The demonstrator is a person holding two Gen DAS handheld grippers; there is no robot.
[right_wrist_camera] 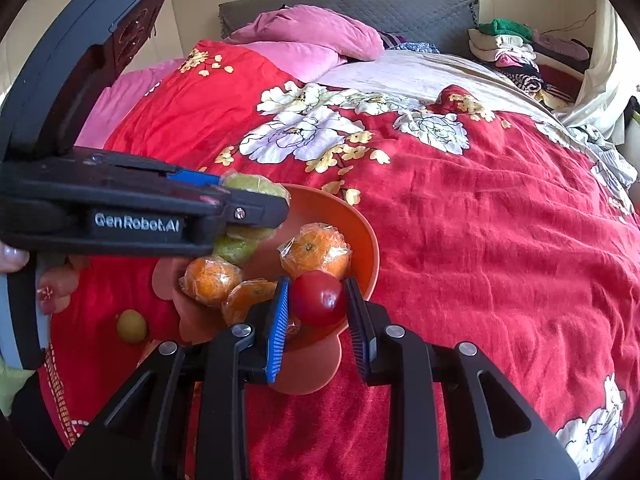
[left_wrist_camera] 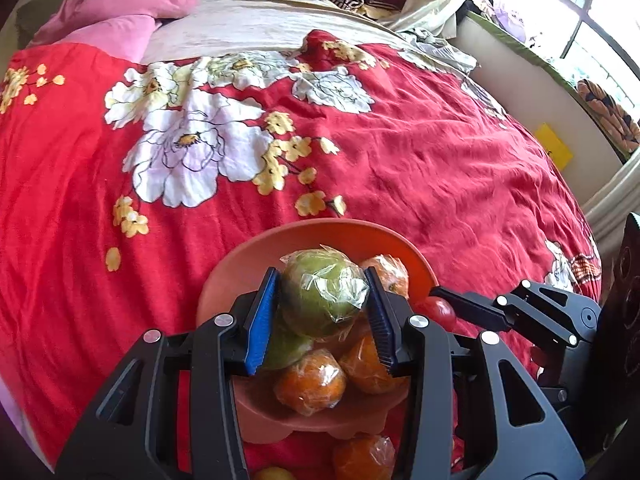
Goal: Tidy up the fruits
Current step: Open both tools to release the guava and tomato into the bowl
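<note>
An orange-pink bowl [left_wrist_camera: 320, 236] sits on the red flowered bedspread and holds several wrapped oranges [left_wrist_camera: 310, 386] and a green fruit. My left gripper [left_wrist_camera: 323, 300] is shut on a plastic-wrapped green fruit [left_wrist_camera: 322, 300] above the bowl; it shows at the left of the right wrist view [right_wrist_camera: 256, 200]. My right gripper [right_wrist_camera: 318, 300] is shut on a red tomato [right_wrist_camera: 318, 300] over the bowl's near rim [right_wrist_camera: 366, 240]. The tomato and right gripper's fingers also show in the left wrist view [left_wrist_camera: 440, 312].
A wrapped orange [left_wrist_camera: 362, 458] and a small yellow fruit [right_wrist_camera: 131, 325] lie on the bedspread [right_wrist_camera: 480, 220] beside the bowl. Pink pillows [right_wrist_camera: 304, 40] and folded clothes [right_wrist_camera: 508, 52] lie at the head of the bed. A window ledge [left_wrist_camera: 552, 76] runs along the right.
</note>
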